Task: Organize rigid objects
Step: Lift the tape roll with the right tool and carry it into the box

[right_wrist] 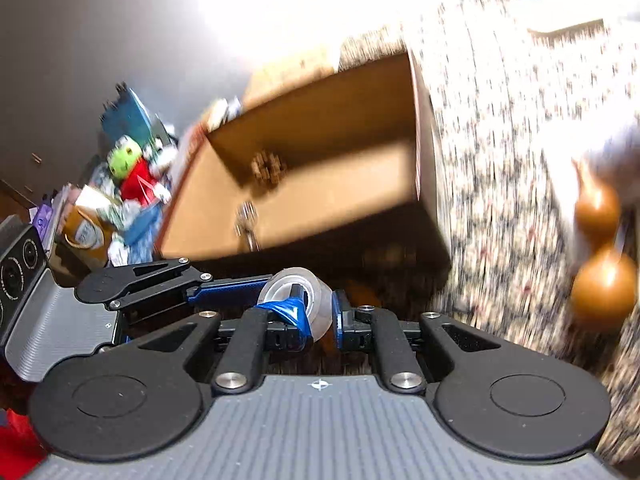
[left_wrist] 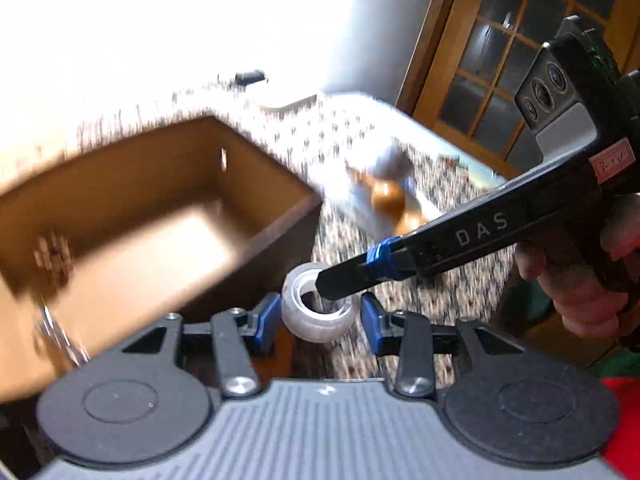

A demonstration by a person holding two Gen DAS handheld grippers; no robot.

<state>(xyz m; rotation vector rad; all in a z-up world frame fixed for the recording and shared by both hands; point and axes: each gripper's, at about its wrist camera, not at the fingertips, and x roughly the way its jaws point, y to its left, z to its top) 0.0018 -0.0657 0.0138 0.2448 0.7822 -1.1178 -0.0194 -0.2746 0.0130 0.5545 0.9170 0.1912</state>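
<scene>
A clear tape roll [left_wrist: 316, 320] hangs in the air just in front of the near wall of an open cardboard box [left_wrist: 160, 200]. My right gripper [right_wrist: 318, 308] is shut on the roll's wall, with one finger through the hole and the other outside. It reaches in from the right in the left wrist view, held by a hand [left_wrist: 580, 280]. My left gripper [left_wrist: 320, 320] is open, its blue fingers flanking the roll with narrow gaps. A left finger [right_wrist: 228, 294] lies beside the roll [right_wrist: 316, 300] in the right wrist view.
The box [right_wrist: 320, 160] stands on a speckled cloth [right_wrist: 500, 140] and holds a small brown object [right_wrist: 268, 168] and metal keys [right_wrist: 248, 220]. A wooden gourd-shaped piece [right_wrist: 600, 240] lies to the right. Toys and clutter [right_wrist: 132, 168] sit beyond the box; a glazed door [left_wrist: 500, 60] is behind.
</scene>
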